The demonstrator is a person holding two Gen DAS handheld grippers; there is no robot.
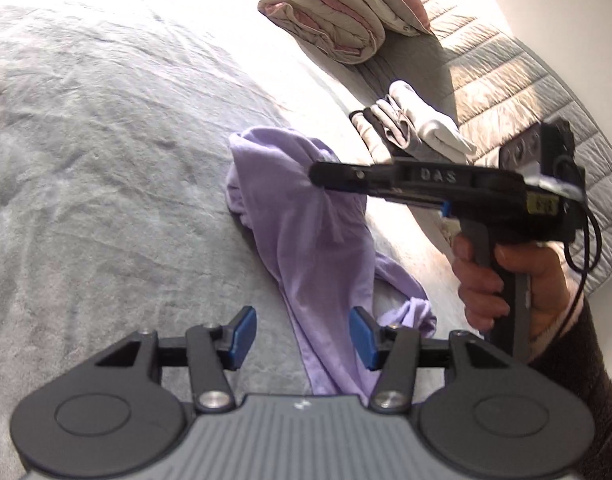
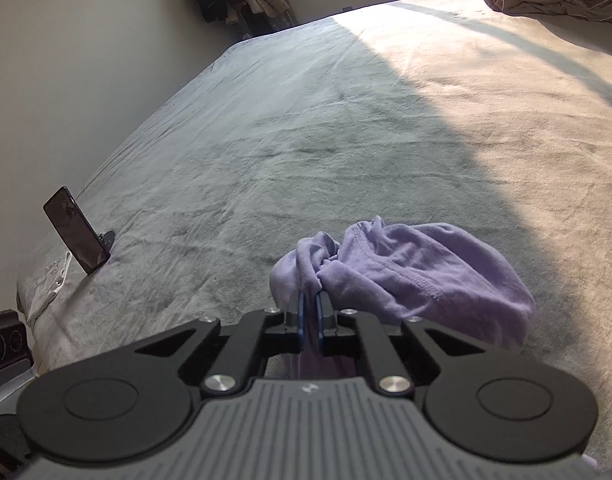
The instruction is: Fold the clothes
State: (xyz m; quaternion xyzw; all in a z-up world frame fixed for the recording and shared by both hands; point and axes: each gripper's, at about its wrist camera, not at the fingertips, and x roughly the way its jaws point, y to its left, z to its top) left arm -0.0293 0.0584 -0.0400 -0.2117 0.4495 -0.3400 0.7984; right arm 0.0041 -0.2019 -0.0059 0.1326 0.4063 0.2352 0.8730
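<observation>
The right tongs (image 2: 310,312) are gripping a bunched fold of the purple garment (image 2: 418,276), which is draping over the grey bed (image 2: 306,140). The left tongs (image 1: 301,334) are hanging open, cloth trailing toward five o'clock between the pads, untouched.
</observation>
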